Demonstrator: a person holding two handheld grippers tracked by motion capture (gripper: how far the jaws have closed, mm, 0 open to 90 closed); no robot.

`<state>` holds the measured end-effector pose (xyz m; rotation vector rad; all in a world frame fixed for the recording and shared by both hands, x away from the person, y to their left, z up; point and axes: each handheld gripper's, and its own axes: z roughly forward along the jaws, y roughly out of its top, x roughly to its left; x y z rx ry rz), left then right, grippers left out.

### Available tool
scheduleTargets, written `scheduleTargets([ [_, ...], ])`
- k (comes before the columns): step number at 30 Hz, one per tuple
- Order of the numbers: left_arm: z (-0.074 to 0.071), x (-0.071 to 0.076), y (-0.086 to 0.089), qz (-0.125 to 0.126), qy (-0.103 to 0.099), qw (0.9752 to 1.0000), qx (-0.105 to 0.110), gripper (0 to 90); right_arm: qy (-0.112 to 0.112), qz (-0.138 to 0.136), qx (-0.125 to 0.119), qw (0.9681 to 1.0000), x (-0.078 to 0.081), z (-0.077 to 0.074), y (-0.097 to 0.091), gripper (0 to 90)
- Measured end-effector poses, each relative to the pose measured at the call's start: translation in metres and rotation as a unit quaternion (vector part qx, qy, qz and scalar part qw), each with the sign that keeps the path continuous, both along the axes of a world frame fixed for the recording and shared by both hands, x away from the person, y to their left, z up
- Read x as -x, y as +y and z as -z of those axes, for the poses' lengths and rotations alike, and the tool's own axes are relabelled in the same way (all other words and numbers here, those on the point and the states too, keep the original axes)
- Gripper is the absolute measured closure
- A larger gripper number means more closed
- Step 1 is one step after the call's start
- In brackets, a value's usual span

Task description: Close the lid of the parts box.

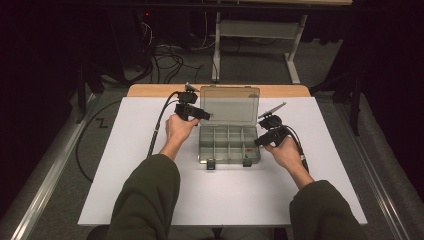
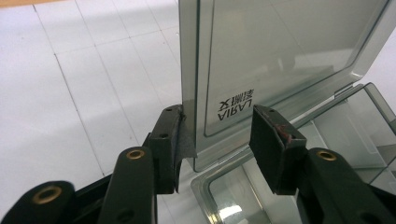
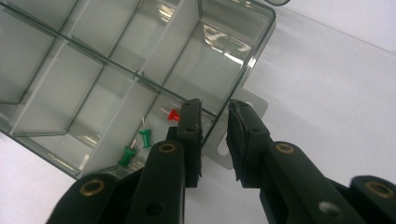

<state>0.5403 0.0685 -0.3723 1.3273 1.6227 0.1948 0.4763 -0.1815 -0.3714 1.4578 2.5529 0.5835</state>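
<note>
A clear plastic compartment box [image 1: 229, 146] stands open in the middle of the white table [image 1: 150, 190], its lid [image 1: 230, 105] raised upright at the back. My left gripper [image 1: 205, 116] is open at the lid's left edge. In the left gripper view the lid [image 2: 280, 51] stands between the spread jaws of the left gripper [image 2: 217, 126]. My right gripper [image 1: 257, 142] is at the box's right wall; the right gripper [image 3: 215, 109] has its jaws slightly apart, astride that wall. A red pushpin [image 3: 173, 115] and two green pushpins [image 3: 146, 136] lie in the near compartment.
Two latches [image 1: 211, 165] hang off the box's front edge. A wooden strip [image 1: 150, 90] runs along the table's far edge. Cables [image 1: 165, 55] and a desk frame [image 1: 260, 30] are on the floor beyond. Bare white tabletop lies left, right and in front.
</note>
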Motion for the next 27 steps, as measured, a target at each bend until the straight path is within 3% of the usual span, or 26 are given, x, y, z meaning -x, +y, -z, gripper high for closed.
scheduleTargets([
  [8, -0.002, 0.009, -0.001, 0.011, -0.015, 0.9997, -0.017, 56.8, -0.001, 0.001, 0.0, 1.0, 0.0, 0.0, 0.0, 77.4],
  [13, -0.001, 0.015, 0.001, 0.011, -0.024, 0.9996, -0.011, 59.0, -0.003, 0.001, 0.003, 1.0, 0.001, 0.0, 0.001, 77.4],
  [18, -0.001, 0.021, 0.0, 0.016, -0.036, 0.9991, -0.018, 59.5, -0.006, 0.001, 0.0, 1.0, 0.001, 0.001, 0.0, 77.4],
  [27, 0.001, 0.032, -0.004, 0.034, -0.057, 0.9964, -0.053, 59.4, -0.014, 0.0, 0.001, 0.9999, 0.003, 0.001, 0.0, 77.3],
])
